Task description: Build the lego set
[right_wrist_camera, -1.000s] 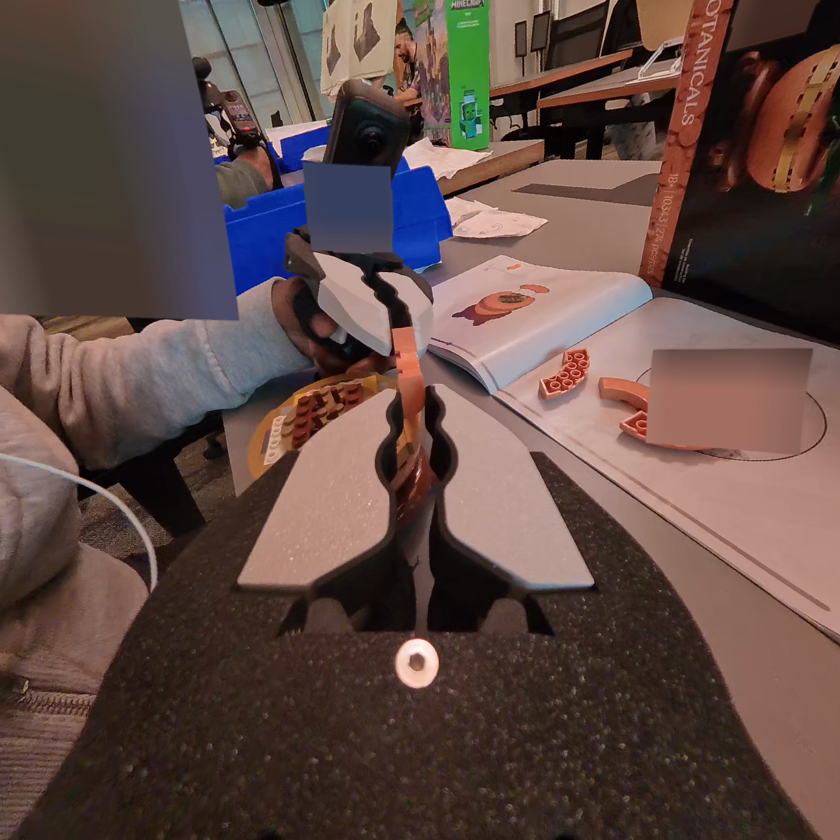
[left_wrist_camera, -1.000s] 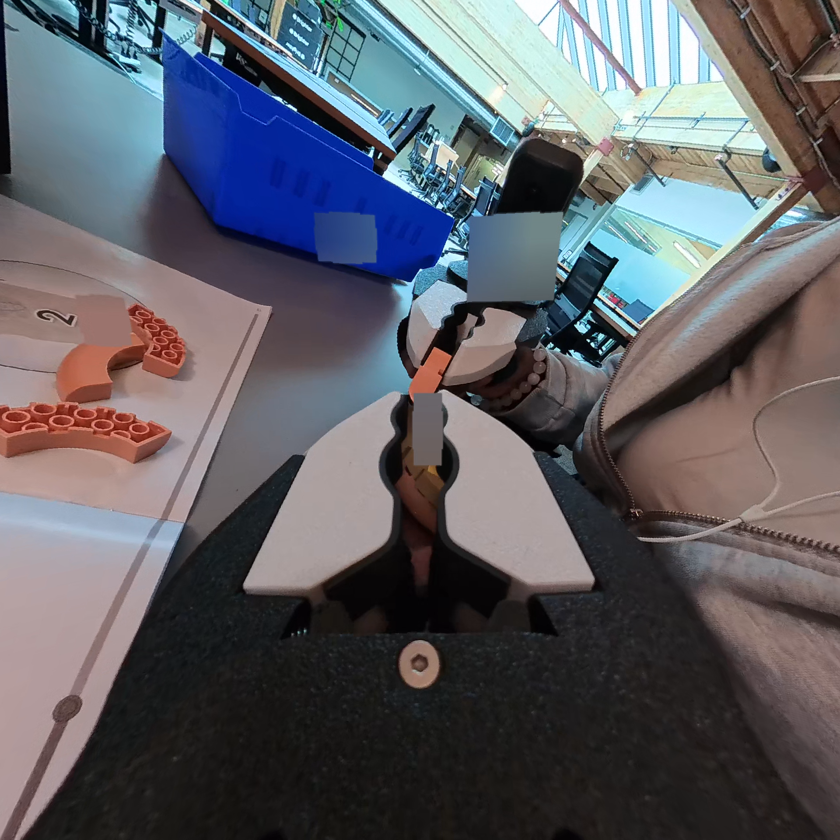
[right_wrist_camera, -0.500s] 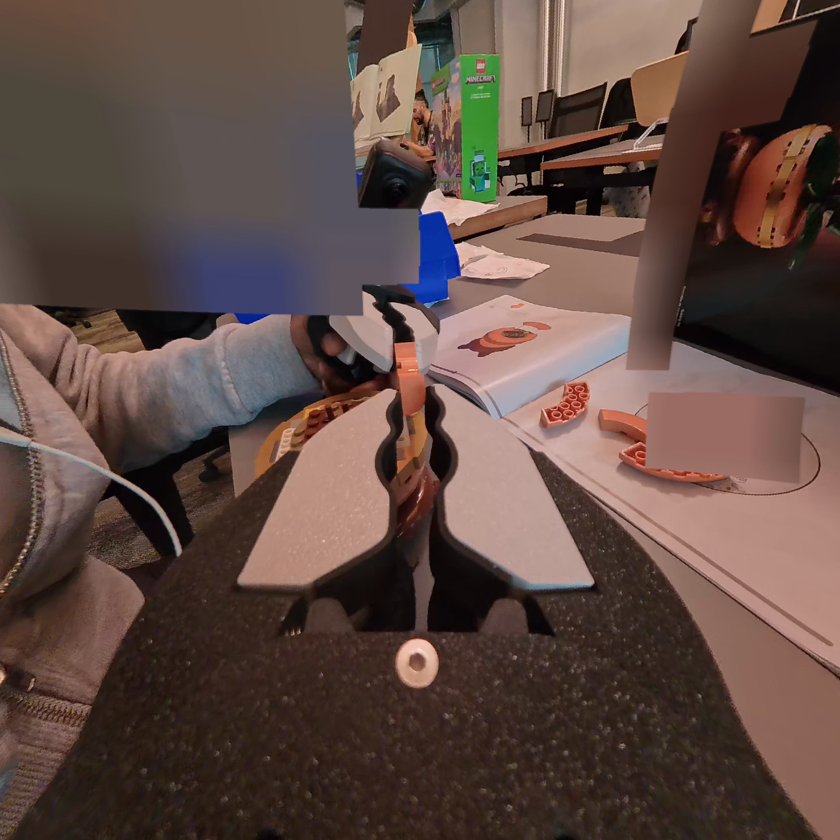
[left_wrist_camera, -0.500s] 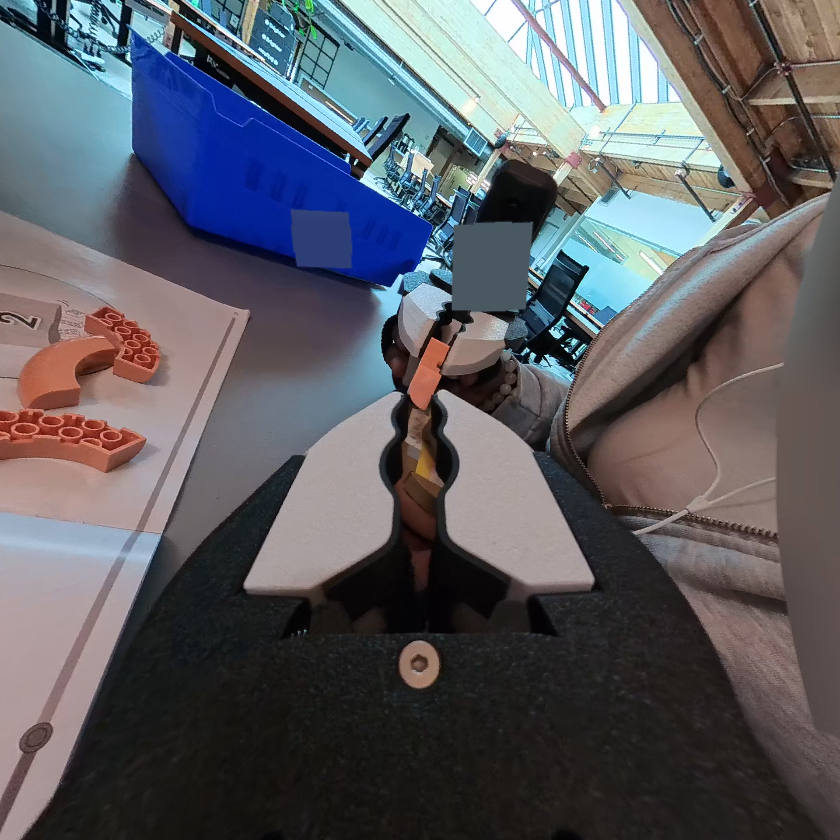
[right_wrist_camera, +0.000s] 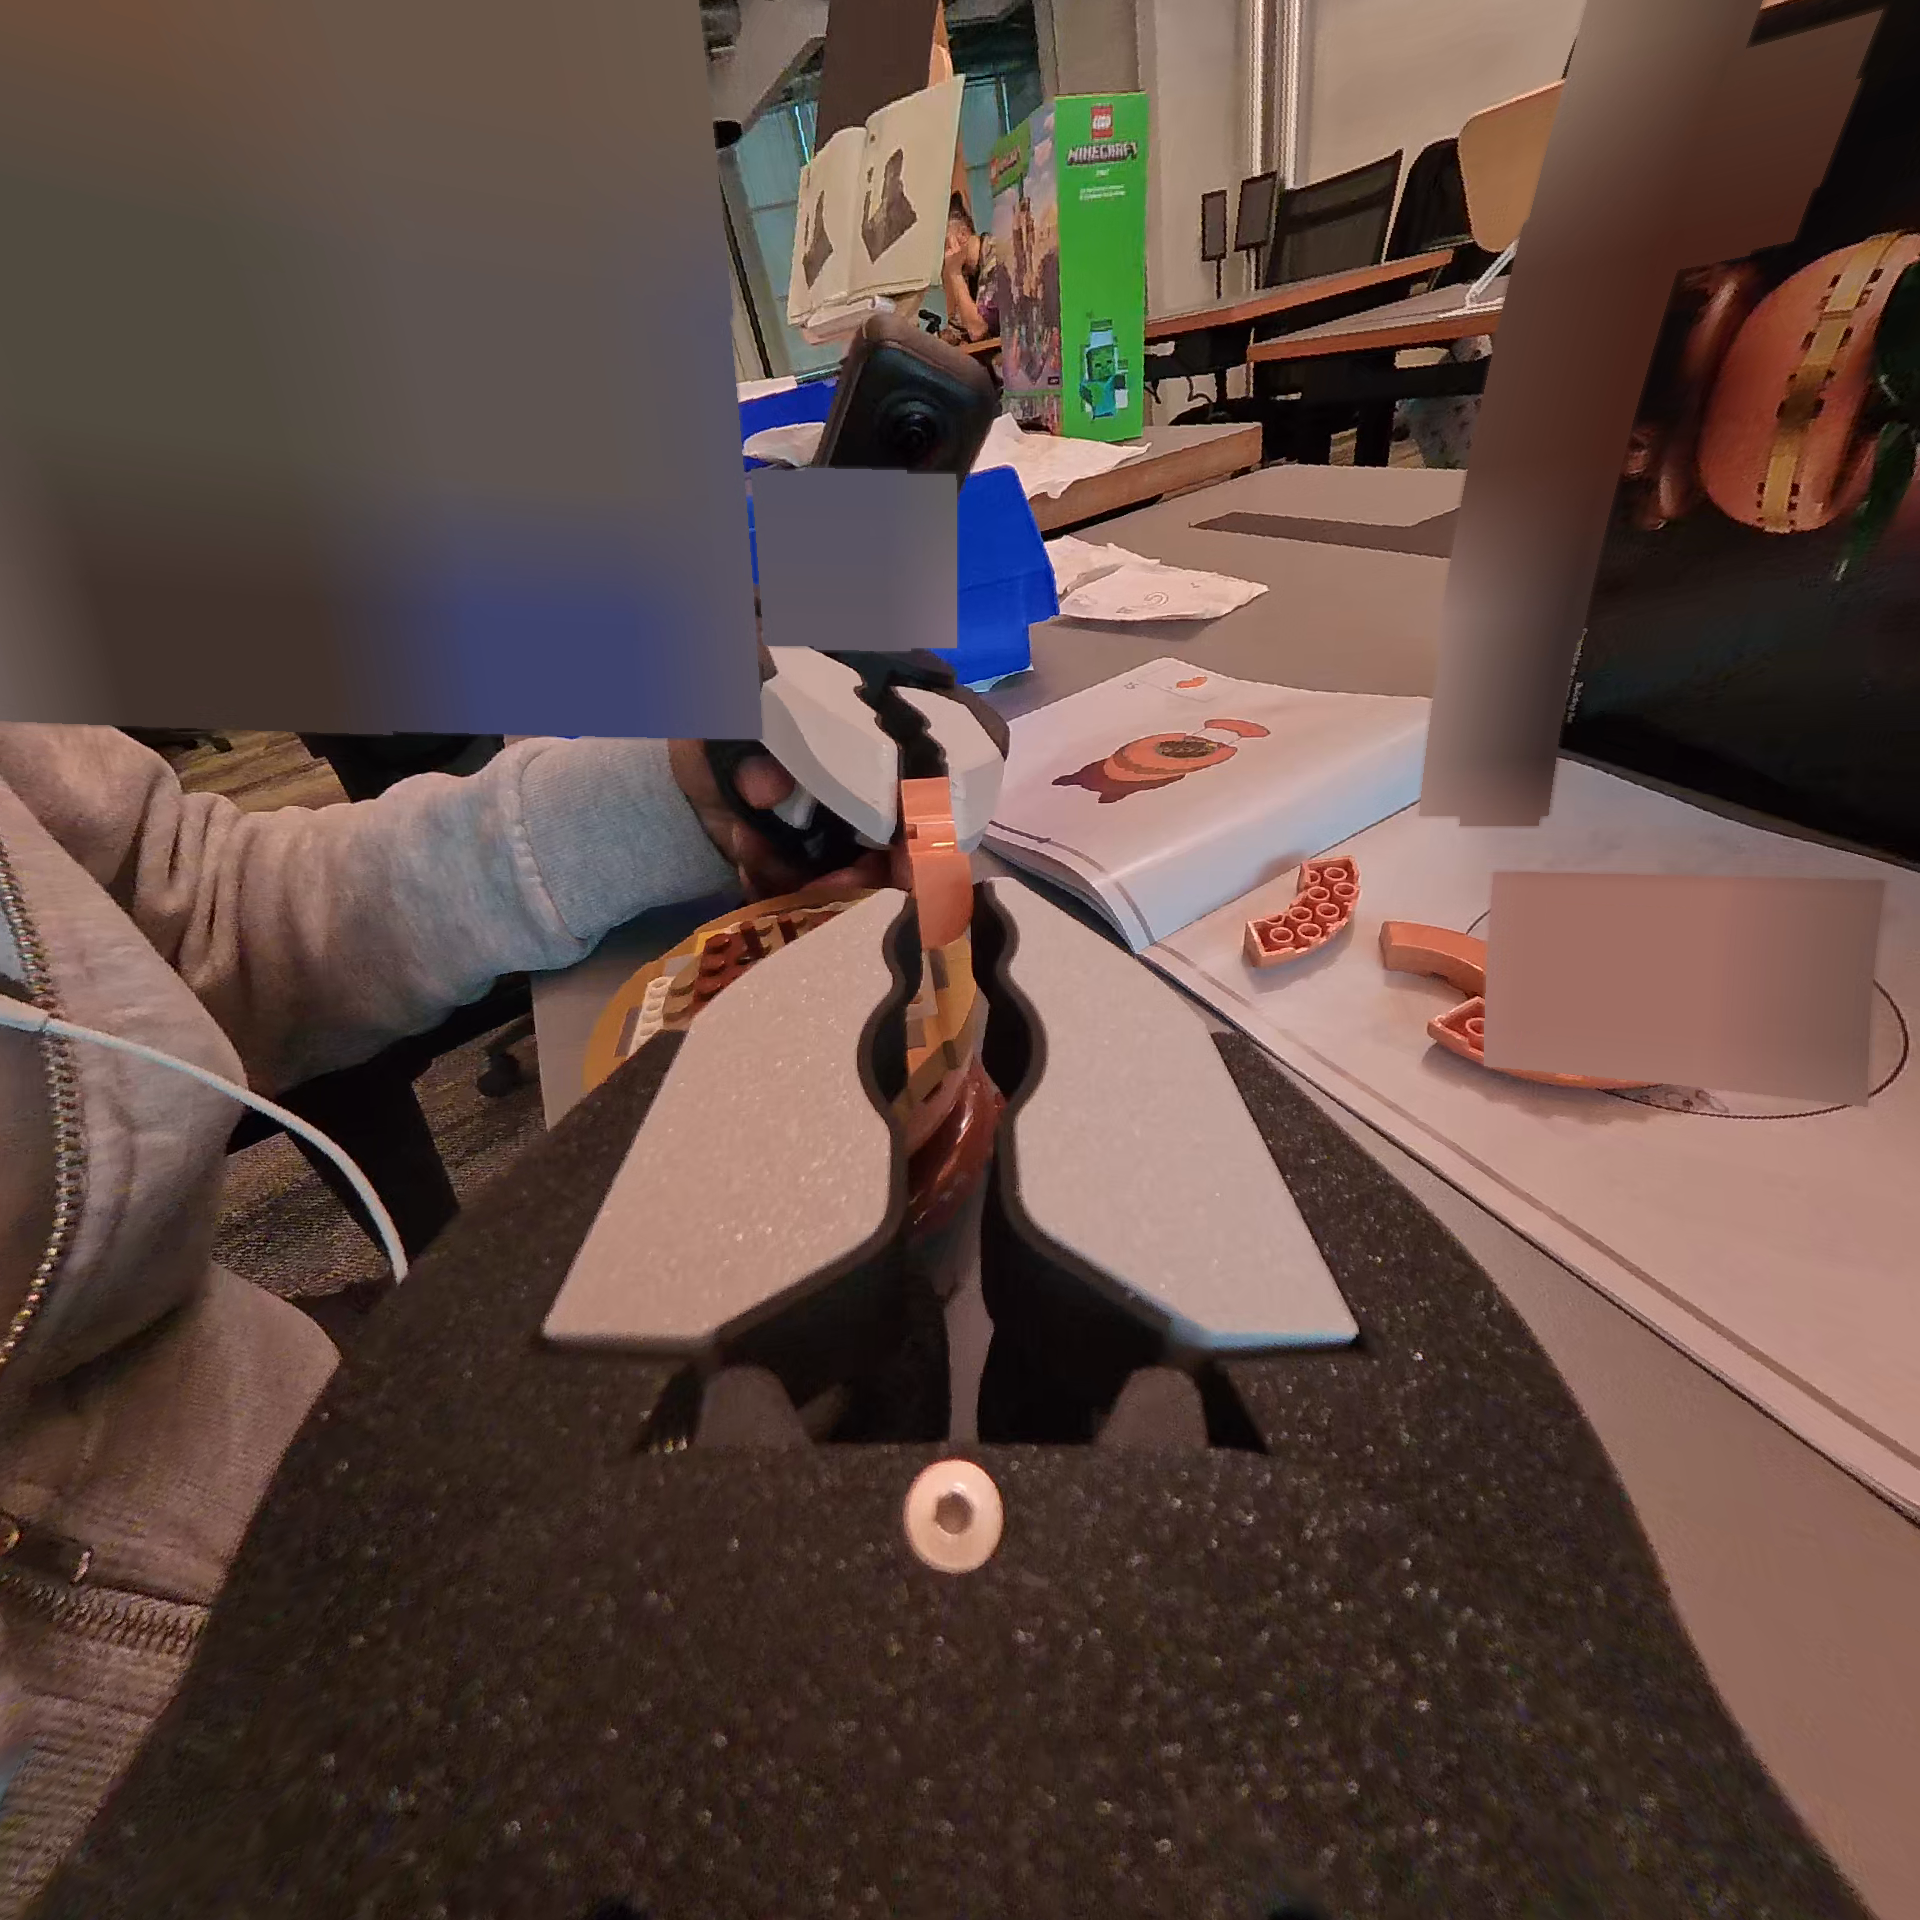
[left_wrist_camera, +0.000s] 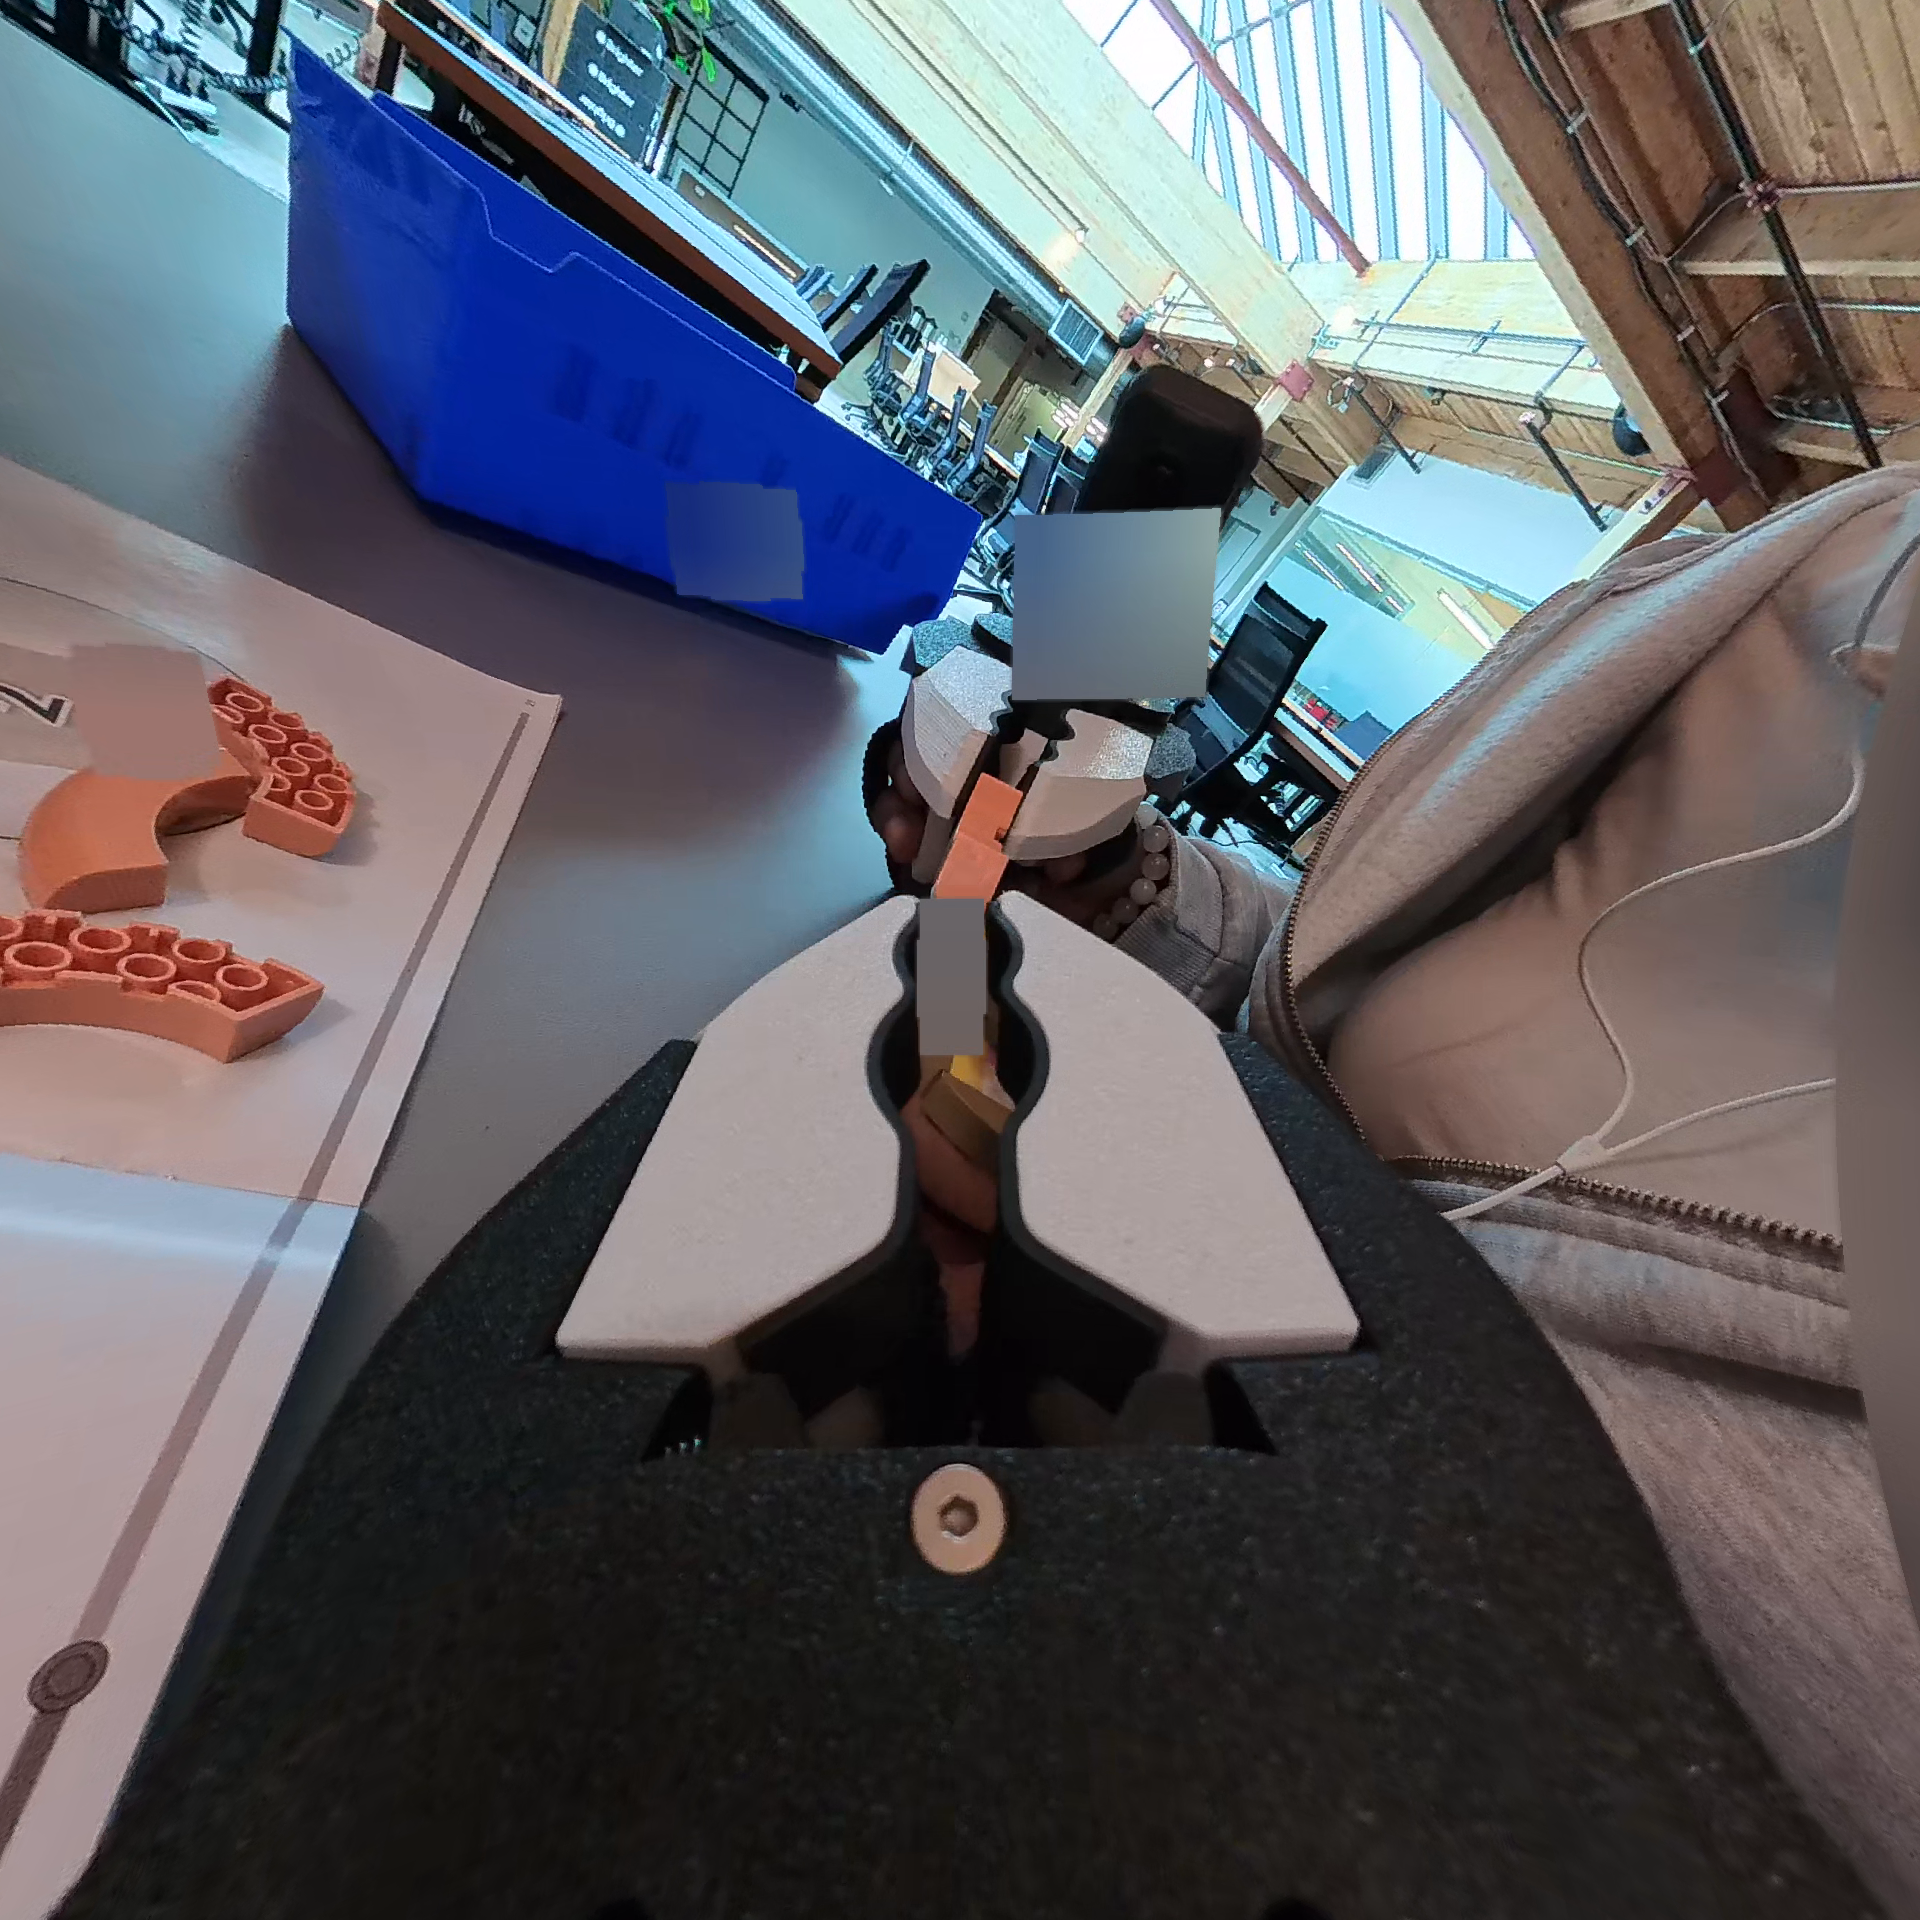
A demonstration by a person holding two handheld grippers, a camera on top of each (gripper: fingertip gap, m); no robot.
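Both tongs meet tip to tip above the near edge of the grey tabletop (right_wrist_camera: 1299, 613), in front of the person's grey sweatshirt (left_wrist_camera: 1558, 935). The left tongs (left_wrist_camera: 954, 925) are closed on the round layered lego build (right_wrist_camera: 935, 1049), which is held edge-on between their jaws. The right tongs (right_wrist_camera: 940, 914) are closed on a curved orange piece (left_wrist_camera: 977, 836), which touches the rim of the build.

Free room lies to the side over bare tabletop, bounded by the blue bin (left_wrist_camera: 582, 416) at the far edge and by the large paper sheet (left_wrist_camera: 395, 914). On the sheet lie three loose orange arch bricks: a studded curved brick (left_wrist_camera: 156, 982), a smooth arch (left_wrist_camera: 99, 831) and a second studded brick (left_wrist_camera: 291, 769), the last two touching. The open instruction booklet (right_wrist_camera: 1195, 790) lies beside the sheet, with the dark set box (right_wrist_camera: 1766, 520) standing behind.

Against the frame half a second earlier, the two tongs remain clamped and joined; the left wrist view has swung so the bin and loose bricks sit farther right.
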